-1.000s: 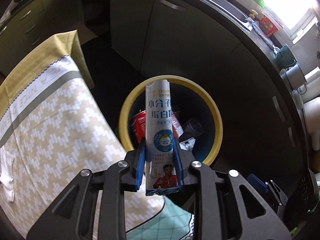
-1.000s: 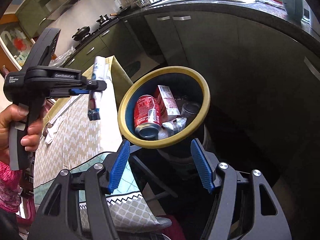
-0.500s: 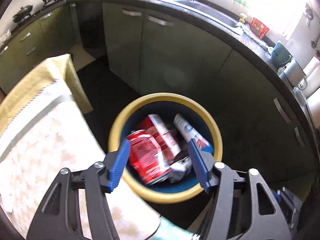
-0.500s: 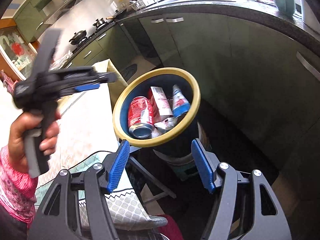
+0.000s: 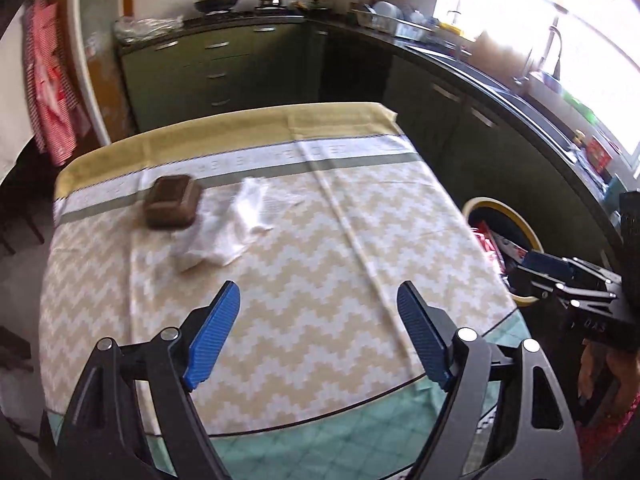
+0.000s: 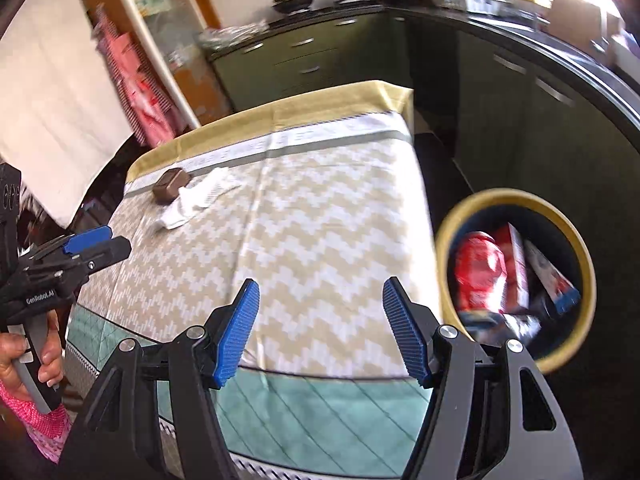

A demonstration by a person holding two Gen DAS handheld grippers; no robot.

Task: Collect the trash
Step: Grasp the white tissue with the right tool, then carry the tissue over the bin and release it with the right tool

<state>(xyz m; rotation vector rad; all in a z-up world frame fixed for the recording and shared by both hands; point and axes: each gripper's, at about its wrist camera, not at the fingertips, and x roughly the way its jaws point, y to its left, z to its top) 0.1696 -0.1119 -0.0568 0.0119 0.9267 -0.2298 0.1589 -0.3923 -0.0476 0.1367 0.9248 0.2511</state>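
Zigzag-cloth table [image 5: 304, 280], green kitchen cabinets [image 5: 208, 68], left tongs [image 5: 318, 334] just opening, right tongs [image 6: 320, 328] apart, both empty

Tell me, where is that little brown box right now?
The brown box sits on the table's far left part, touching the crumpled white cloth on its right; both views show it.

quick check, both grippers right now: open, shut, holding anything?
Left gripper: open, jaws have just been opening, nothing between them.
Right gripper: open, nothing between its jaws.
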